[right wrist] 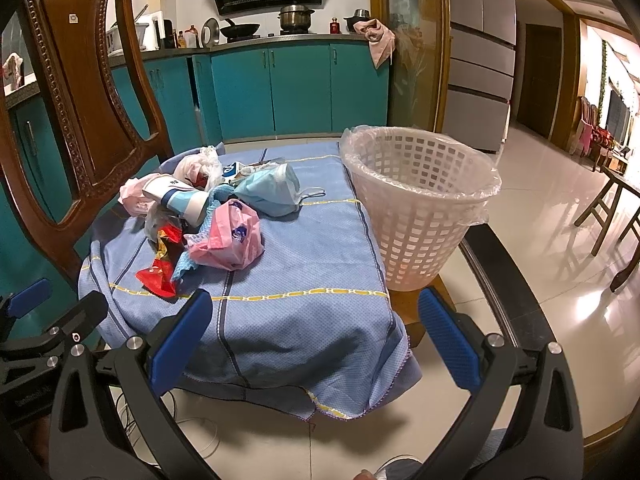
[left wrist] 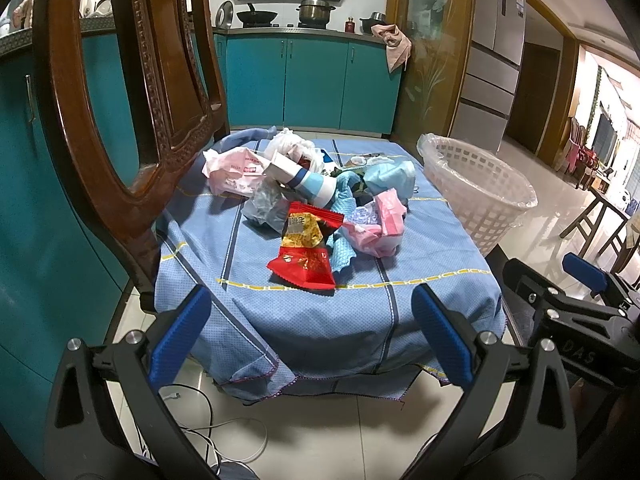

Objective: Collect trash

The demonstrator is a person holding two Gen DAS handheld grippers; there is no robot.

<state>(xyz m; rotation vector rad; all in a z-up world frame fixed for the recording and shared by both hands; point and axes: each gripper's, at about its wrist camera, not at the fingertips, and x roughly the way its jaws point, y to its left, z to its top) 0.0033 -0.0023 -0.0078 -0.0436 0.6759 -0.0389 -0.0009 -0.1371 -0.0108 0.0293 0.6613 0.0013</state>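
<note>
A pile of trash lies on a blue cloth (left wrist: 320, 312) (right wrist: 304, 264) over a chair seat: red snack wrappers (left wrist: 305, 264) (right wrist: 160, 272), a crumpled pink bag (left wrist: 380, 224) (right wrist: 230, 240), a blue-and-white paper cup (left wrist: 308, 186) (right wrist: 182, 200), a blue face mask (left wrist: 392, 176) (right wrist: 268, 192), and other pink and white bags (left wrist: 232, 168). A white lattice basket (left wrist: 480, 196) (right wrist: 420, 204) with a clear liner stands at the right. My left gripper (left wrist: 312, 336) is open and empty in front of the cloth's near edge. My right gripper (right wrist: 316, 340) is open and empty, also short of the cloth.
The carved wooden chair back (left wrist: 132, 112) (right wrist: 88, 92) rises at the left. Teal cabinets (left wrist: 312, 80) and a stove counter stand behind. White cables (left wrist: 224, 440) lie on the tiled floor below. A wooden stool (right wrist: 612, 216) stands at the far right.
</note>
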